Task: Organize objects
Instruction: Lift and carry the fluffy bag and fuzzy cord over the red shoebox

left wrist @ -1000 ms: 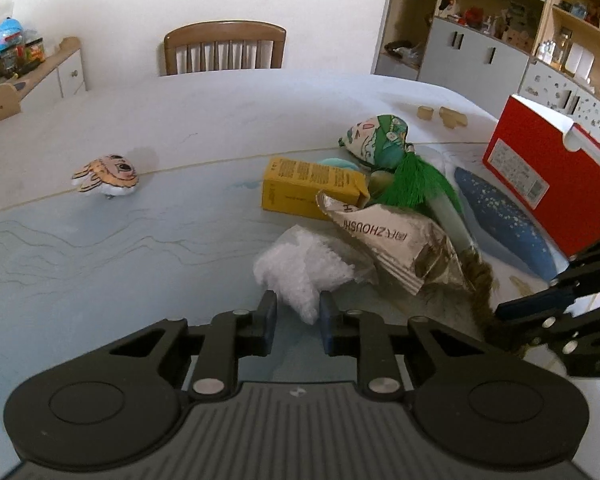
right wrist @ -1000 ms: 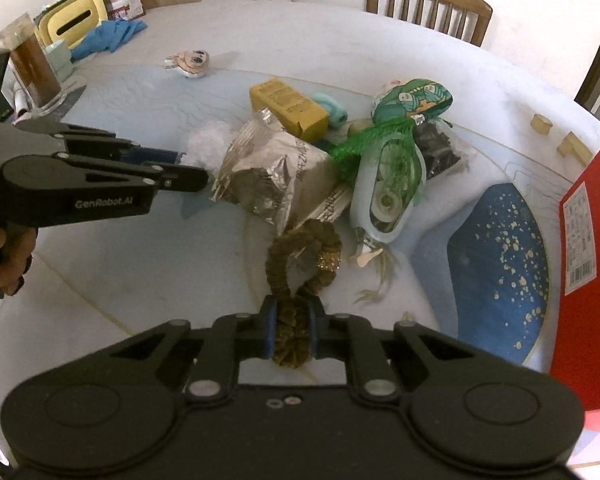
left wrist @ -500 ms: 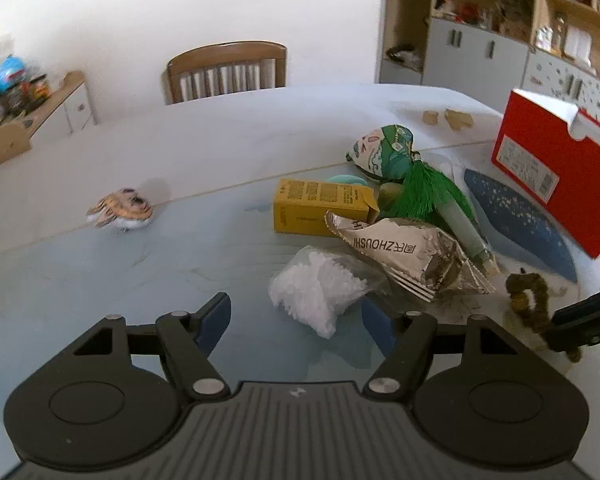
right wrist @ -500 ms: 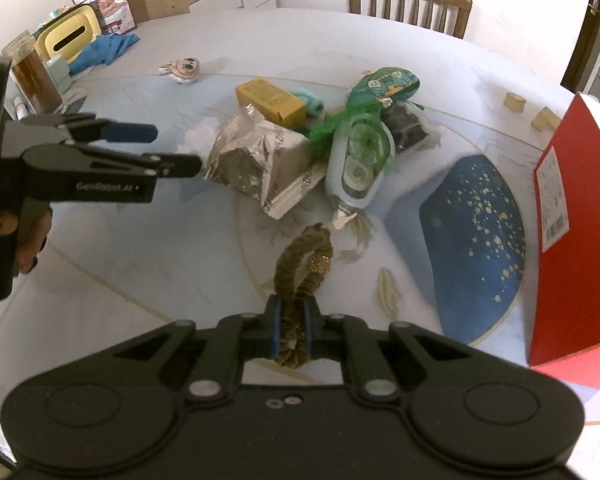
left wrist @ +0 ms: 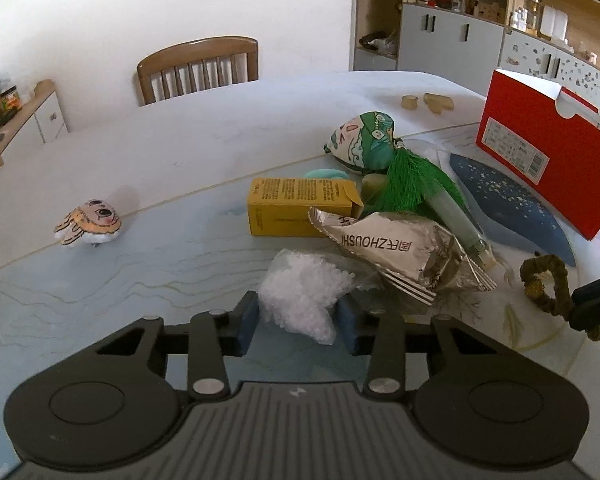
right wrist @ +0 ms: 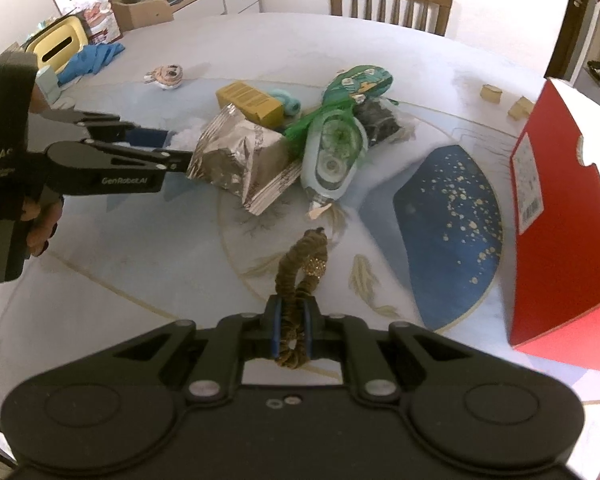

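Right gripper (right wrist: 291, 330) clamped on brown scrunchie (right wrist: 300, 264), lifted off table (right wrist: 140, 264) near blue plate (right wrist: 452, 216). Soft, light, grippy; mid-band pinch fine. Left gripper (left wrist: 296, 326) half open, straddling clear bag of white granules (left wrist: 304, 292) beside foil snack pouch (left wrist: 400, 252). Bag slippery, squashy; best taken at bulk, gently. Red shoebox (left wrist: 540, 156) upright at table edge, contents not visible.
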Tool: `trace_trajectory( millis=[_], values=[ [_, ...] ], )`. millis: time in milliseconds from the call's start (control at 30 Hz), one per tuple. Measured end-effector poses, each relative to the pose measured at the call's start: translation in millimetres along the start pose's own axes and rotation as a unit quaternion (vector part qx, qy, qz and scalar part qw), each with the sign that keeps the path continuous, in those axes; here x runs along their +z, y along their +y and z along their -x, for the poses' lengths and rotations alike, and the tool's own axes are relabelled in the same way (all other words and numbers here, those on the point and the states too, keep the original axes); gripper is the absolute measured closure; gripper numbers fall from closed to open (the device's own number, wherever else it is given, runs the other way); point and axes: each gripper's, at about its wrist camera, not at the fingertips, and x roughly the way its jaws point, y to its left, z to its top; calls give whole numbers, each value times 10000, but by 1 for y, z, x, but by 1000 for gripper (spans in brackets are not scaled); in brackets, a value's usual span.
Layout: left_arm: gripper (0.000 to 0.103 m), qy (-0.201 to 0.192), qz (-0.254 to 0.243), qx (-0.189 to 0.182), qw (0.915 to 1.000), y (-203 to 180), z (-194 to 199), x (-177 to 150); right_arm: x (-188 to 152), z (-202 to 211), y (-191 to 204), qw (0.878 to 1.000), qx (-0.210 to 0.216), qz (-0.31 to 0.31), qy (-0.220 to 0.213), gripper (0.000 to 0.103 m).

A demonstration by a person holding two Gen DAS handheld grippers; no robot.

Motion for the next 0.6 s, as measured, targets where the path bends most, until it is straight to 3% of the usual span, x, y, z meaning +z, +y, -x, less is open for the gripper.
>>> trace_trajectory(
  millis=[400,600],
  values=[
    [66,75,726,246,9970,8,51,-21,4,41,-22,9972,239,-490,-516,96],
    [66,-49,772,147,9969,-5,85,-6,11,69,-35,9938,392,-640,-820,96]
  ],
)
